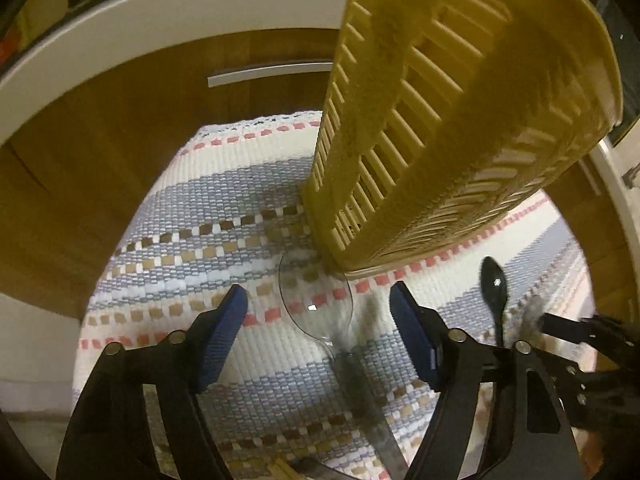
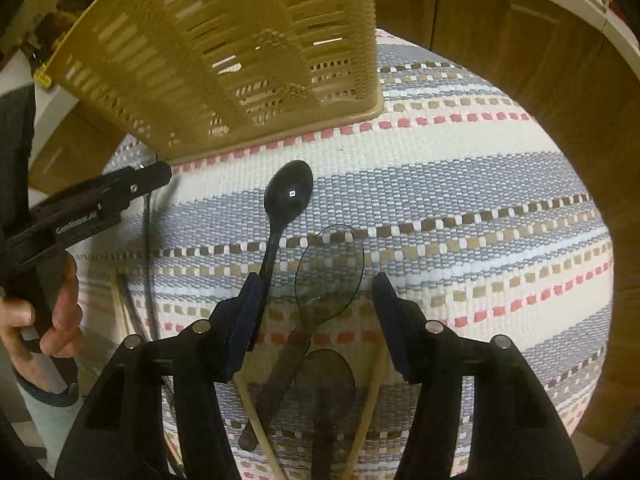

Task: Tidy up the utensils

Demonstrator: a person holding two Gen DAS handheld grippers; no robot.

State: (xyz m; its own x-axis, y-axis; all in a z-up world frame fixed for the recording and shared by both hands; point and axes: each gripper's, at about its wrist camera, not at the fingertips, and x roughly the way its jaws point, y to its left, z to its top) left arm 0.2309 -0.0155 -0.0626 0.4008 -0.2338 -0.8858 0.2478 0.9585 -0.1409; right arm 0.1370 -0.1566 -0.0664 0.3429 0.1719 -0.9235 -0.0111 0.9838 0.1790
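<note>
A yellow slatted basket stands on a striped woven mat; it also shows in the right wrist view. A clear smoky plastic spoon lies between the fingers of my open left gripper. A black spoon lies to its right. My right gripper is open over a clear smoky spoon, with the black spoon by its left finger. A second smoky spoon and two wooden chopsticks lie below. Neither gripper holds anything.
Wooden cabinet fronts with a metal handle surround the mat. The left gripper and the hand holding it show at the left of the right wrist view. The right gripper's tip shows in the left wrist view.
</note>
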